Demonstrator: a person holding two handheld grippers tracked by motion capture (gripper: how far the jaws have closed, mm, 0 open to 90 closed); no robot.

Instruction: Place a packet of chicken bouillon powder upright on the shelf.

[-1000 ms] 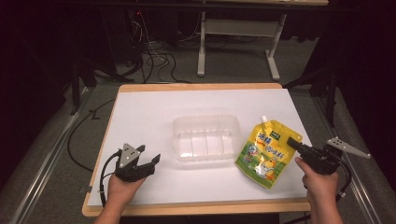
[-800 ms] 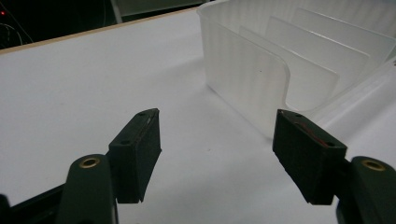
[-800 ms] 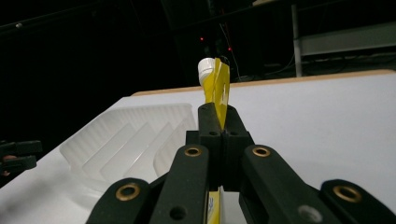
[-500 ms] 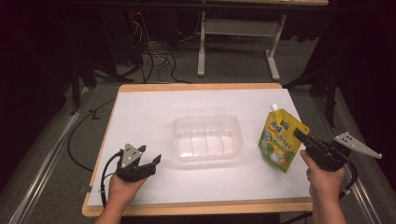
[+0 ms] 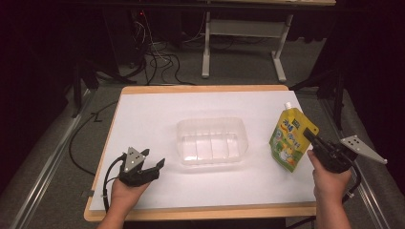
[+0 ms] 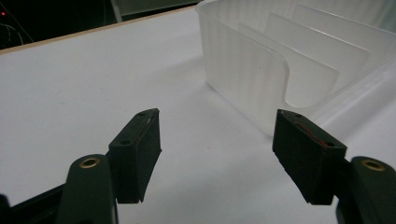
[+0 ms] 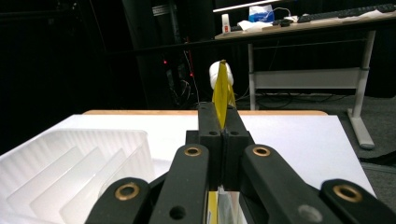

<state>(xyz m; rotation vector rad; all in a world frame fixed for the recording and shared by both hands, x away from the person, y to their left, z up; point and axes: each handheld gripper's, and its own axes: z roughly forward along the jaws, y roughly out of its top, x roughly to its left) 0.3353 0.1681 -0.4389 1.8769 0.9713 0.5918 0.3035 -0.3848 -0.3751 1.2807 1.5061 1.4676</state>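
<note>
High view has my right gripper (image 5: 311, 139) at the table's (image 5: 143, 119) right edge, its jaws pressed tight on the yellow-green spouted pouch (image 5: 290, 138), which hangs lifted and tilted just right of the clear plastic divided container (image 5: 211, 141) (white cap uppermost). Right gripper view looks along my shut jaws at the pouch (image 7: 223, 88) edge-on between them. My left gripper (image 5: 155, 167) rests near the front left with its jaws spread wide and empty, the container (image 6: 289, 60) just beyond.
</note>
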